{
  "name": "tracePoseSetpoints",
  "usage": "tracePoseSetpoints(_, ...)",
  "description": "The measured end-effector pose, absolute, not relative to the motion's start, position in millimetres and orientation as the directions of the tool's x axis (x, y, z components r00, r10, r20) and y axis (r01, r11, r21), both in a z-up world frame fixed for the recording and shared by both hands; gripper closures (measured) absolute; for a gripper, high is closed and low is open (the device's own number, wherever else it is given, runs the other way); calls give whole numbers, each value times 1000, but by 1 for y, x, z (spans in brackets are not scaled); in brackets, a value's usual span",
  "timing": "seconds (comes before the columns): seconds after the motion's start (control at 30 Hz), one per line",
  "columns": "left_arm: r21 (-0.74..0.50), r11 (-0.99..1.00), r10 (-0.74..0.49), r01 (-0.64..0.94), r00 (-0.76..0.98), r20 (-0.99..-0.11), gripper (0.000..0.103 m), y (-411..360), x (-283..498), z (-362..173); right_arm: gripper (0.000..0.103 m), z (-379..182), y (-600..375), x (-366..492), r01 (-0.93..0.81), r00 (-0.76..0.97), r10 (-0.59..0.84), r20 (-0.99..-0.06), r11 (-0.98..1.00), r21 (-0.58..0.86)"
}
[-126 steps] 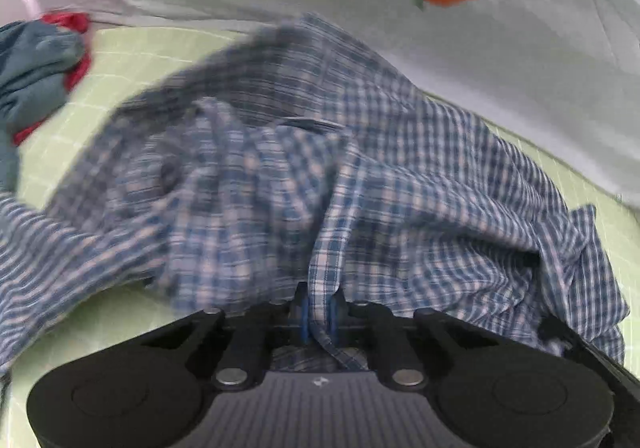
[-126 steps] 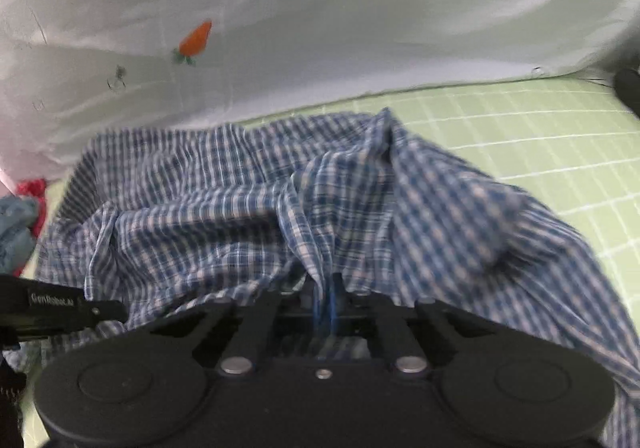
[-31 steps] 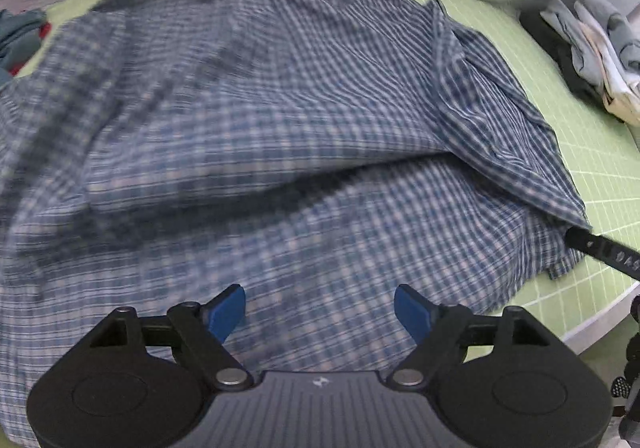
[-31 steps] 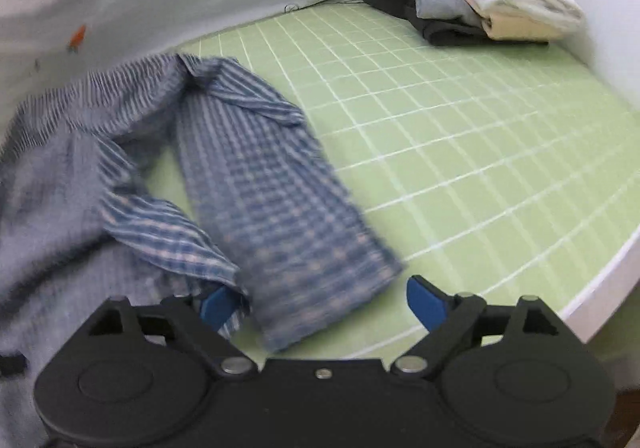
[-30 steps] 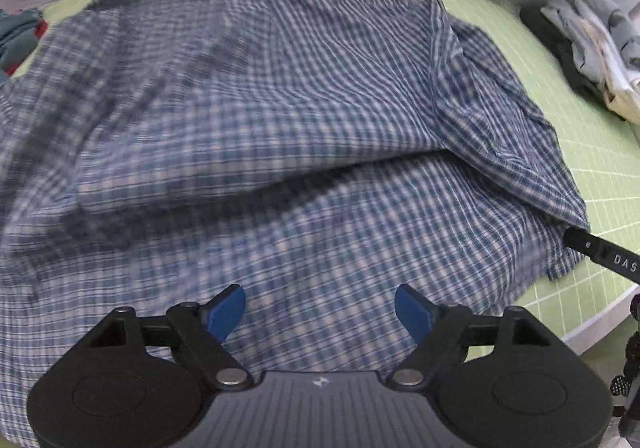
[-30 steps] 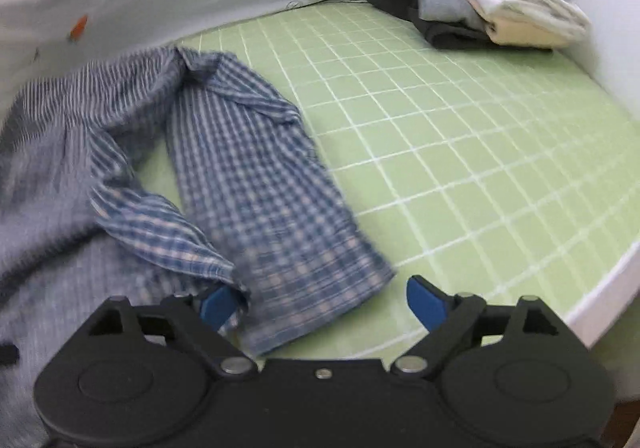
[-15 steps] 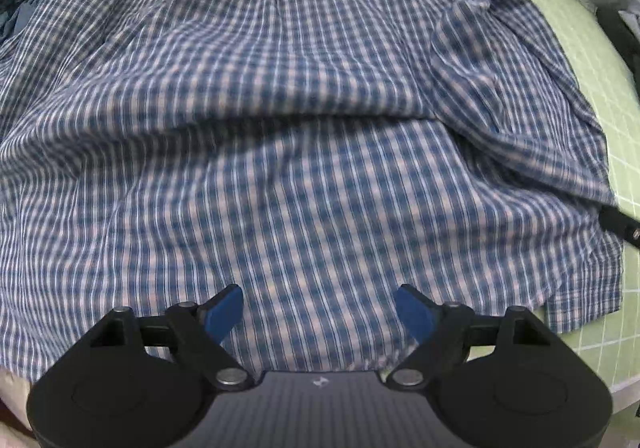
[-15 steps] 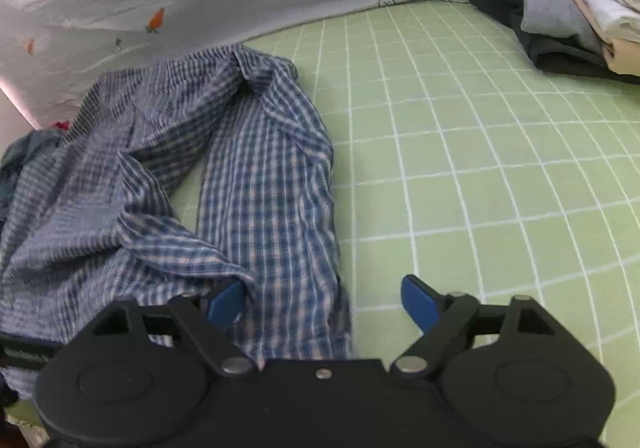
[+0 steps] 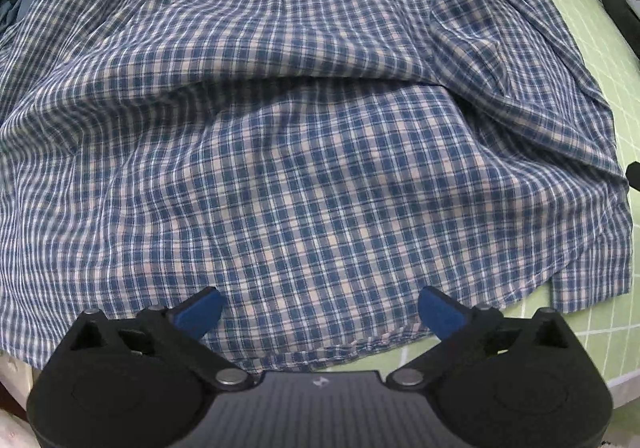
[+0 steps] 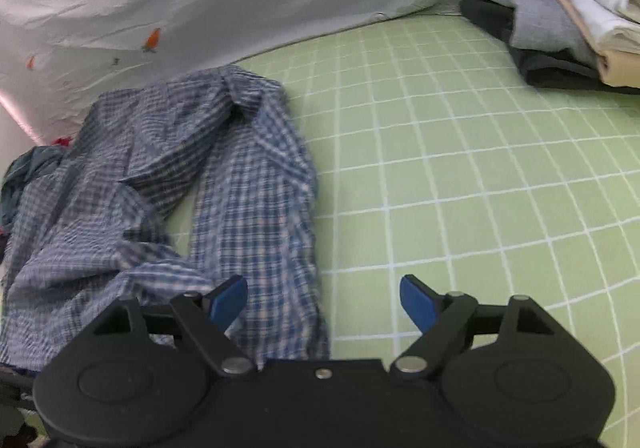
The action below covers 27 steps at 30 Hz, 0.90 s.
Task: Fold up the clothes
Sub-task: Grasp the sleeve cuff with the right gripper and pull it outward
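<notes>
Your left gripper (image 9: 318,314) jaws just opened, wide, nothing pinched; plaid shirt (image 9: 312,152) spread just ahead, hem between fingertips. Your right gripper (image 10: 322,302) wide, empty, over sleeve (image 10: 256,208) edge. Fabric light, limp, wrinkles easily; take hem corners, pinch both layers.

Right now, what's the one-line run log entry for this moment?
stage: shirt spread out | plaid shirt: lying on green mat | left gripper: open, jaws just widened, above hem | right gripper: open, empty

Clothes pile (image 10: 568,8) cut off at right edge
</notes>
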<state>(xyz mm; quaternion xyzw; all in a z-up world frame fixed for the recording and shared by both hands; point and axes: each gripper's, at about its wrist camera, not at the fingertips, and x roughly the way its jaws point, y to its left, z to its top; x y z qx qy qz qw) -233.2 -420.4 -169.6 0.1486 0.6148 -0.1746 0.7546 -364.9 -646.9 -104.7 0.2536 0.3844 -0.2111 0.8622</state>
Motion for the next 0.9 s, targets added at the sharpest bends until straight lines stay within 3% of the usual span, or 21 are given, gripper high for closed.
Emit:
tracePoseSetpoints(0.2, 11, 874, -83, 486, 173, -981, 0, -414, -230, -172, 23, -114, -641, -361, 585, 577, -163, -800, 766, 265)
tracePoseSetpoints(0.27, 11, 866, -85, 500, 170, -982, 0, -412, -230, -173, 38, -116, -632, -358, 576, 568, -168, -806, 780, 243)
tracePoseSetpoints(0.4, 11, 854, -86, 520, 161, -983, 0, -410, -228, -174, 44, -117, -610, -351, 544, 548, -193, -814, 821, 172)
tracePoseSetpoints(0.5, 11, 850, -85, 527, 158, -984, 0, -411, -224, -175, 63, -117, -602, -345, 499, 537, -209, -817, 860, 108)
tracePoseSetpoints(0.57, 11, 851, -85, 526, 157, -984, 0, -415, -219, -174, 100, -117, -600, -342, 468, 528, -223, -819, 882, 61)
tracePoseSetpoints(0.73, 10, 859, -83, 512, 158, -984, 0, -421, -215, -172, 101, -111, -620, -345, 470, 518, -288, -805, 883, -14)
tracePoseSetpoints(0.83, 9, 868, -82, 497, 161, -984, 0, -421, -214, -173, 101, -99, -638, -342, 468, 499, -436, -749, 863, -190)
tracePoseSetpoints(0.9, 10, 872, -81, 490, 164, -983, 0, -419, -214, -173, 101, -86, -653, -341, 471, 497, -569, -655, 811, -347)
